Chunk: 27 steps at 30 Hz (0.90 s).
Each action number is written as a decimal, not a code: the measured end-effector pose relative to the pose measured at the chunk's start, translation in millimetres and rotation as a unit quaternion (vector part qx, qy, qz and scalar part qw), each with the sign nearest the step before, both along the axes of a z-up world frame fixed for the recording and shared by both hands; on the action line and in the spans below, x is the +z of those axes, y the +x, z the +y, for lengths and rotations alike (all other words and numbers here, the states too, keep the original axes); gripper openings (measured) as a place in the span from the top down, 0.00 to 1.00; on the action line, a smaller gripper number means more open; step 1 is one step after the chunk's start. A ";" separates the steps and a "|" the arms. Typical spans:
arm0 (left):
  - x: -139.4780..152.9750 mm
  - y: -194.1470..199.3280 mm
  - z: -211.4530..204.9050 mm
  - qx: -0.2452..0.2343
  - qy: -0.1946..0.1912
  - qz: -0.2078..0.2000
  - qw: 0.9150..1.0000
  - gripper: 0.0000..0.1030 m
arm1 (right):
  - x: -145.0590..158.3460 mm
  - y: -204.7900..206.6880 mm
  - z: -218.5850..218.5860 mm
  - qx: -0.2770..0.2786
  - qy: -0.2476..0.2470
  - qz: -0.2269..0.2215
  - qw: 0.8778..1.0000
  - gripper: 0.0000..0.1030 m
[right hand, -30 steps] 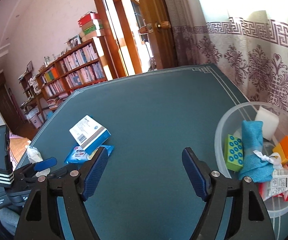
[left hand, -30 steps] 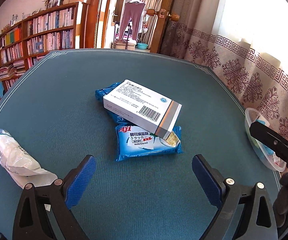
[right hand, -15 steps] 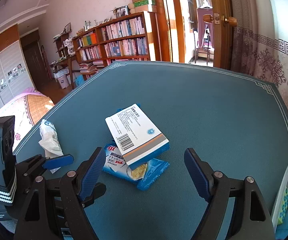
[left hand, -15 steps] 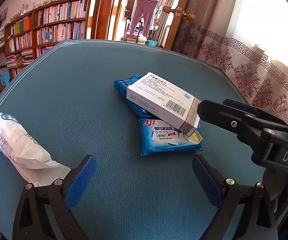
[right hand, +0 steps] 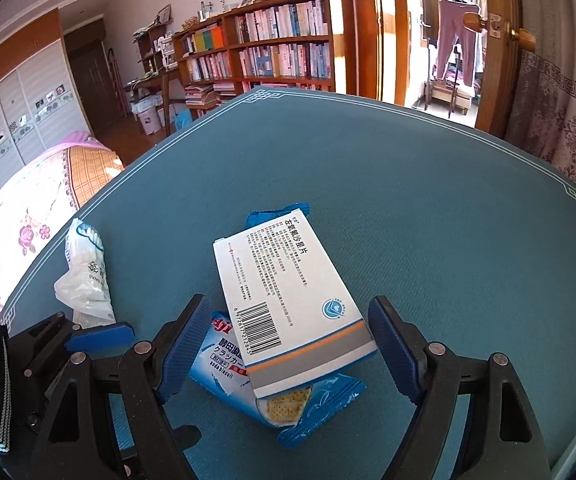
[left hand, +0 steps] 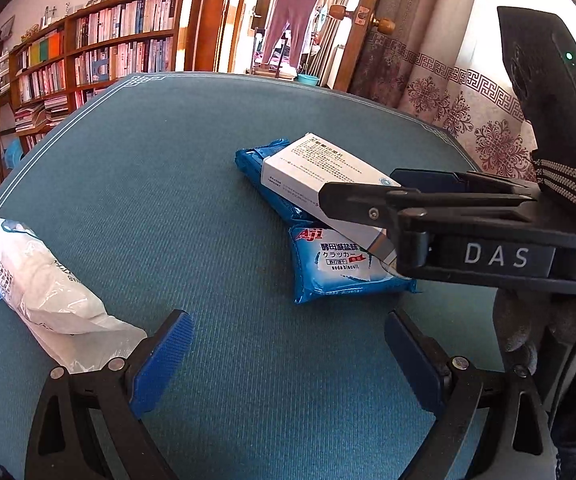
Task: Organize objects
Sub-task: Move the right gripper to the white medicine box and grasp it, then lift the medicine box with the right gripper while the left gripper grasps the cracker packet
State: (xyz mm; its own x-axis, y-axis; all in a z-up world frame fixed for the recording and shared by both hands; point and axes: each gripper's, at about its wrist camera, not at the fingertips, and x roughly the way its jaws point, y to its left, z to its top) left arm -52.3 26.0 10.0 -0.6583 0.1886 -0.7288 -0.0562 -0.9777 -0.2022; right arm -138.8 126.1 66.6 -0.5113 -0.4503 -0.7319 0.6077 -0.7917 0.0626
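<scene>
**Inspector:** Your right hand-held gripper (right hand: 288,344) stands wide, holding nothing. The white medicine box (right hand: 288,304) lies between its blue pads (right hand: 180,348), its barcode end nearest you; neither pad touches it, as far as the right wrist view shows.

**Operator:** Which step is that?

**Inspector:** The approach to a pick, in my judgement. The box rests tilted on two blue packets: the soda biscuit packet (right hand: 284,404) under its near end and a second blue packet (right hand: 276,214) under its far end. All sit on the desk (right hand: 428,216).

**Operator:** And the box's lie?

**Inspector:** Its long axis runs away from your right hand-held gripper, leaning slightly left at the far end. The pads flank its long sides, so you would close across the short width. Next you should lower a little, then close squarely; the tilt could let it slip.

**Operator:** The left?

**Inspector:** Your left hand-held gripper (left hand: 288,356) is also wide and empty. A white plastic bag (left hand: 44,292) lies just left of its left finger.
</scene>
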 end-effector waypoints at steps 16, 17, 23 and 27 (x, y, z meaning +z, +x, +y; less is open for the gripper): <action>-1.6 -0.4 1.8 -0.001 -0.003 0.000 1.000 0.04 | -9.8 1.3 12.2 -0.050 -0.033 -0.014 0.998 0.36; -1.8 -0.3 1.5 -0.001 -0.003 0.000 1.000 0.04 | -9.2 2.7 17.2 -0.061 -0.037 -0.013 0.997 0.36; -2.8 0.2 1.6 -0.004 -0.002 0.004 1.000 0.04 | -11.8 14.4 59.0 -0.133 -0.063 -0.019 0.989 0.36; -0.9 0.6 5.3 -0.010 -0.004 0.005 1.000 0.04 | -16.5 31.0 90.9 -0.181 -0.077 -0.021 0.980 0.37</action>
State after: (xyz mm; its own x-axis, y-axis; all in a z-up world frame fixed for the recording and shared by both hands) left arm -51.6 31.3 9.1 -0.6619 0.1964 -0.7234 -0.0786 -0.9779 -0.1936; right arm -107.9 217.0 50.2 -0.6281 -0.3525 -0.6937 0.2835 -0.9339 0.2179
